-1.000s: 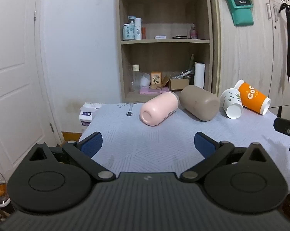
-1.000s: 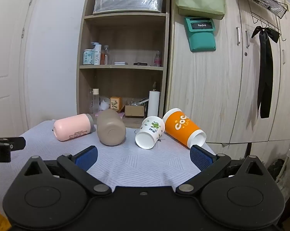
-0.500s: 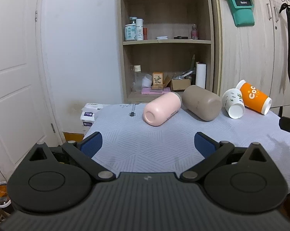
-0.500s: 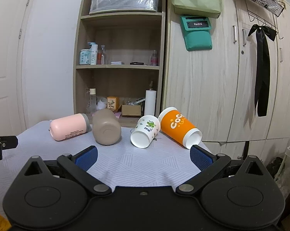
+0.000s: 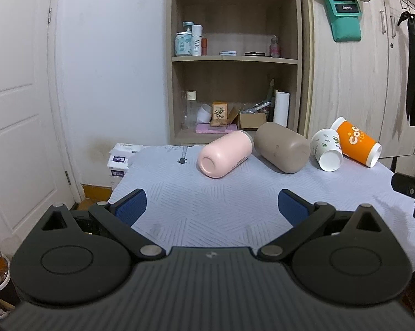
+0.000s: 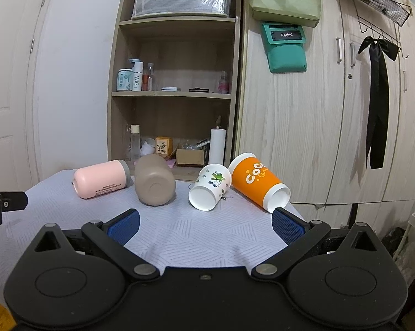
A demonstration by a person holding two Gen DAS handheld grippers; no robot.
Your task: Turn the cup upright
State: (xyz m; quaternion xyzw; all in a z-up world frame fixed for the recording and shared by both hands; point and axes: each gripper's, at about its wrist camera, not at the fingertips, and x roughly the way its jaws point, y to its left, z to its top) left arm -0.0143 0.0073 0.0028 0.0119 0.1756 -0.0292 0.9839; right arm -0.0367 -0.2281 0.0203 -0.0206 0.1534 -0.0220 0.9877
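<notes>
A table [image 5: 235, 207] in a pale patterned cloth carries four cups on their sides in a row near its far edge: a brown cup [image 6: 154, 183], a pink cup [image 5: 224, 157], an orange cup [image 6: 258, 182], a white floral cup [image 6: 209, 187]. All lie well beyond both grippers. The left gripper [image 5: 211, 207] and right gripper [image 6: 204, 222] hover with jaws spread wide, holding nothing.

left gripper [image 5: 210, 202]: jaws wide, empty
cups: pink cup [image 5: 224, 154], brown cup [image 5: 283, 150] lying ahead
table [image 5: 207, 193]: under fingers
</notes>
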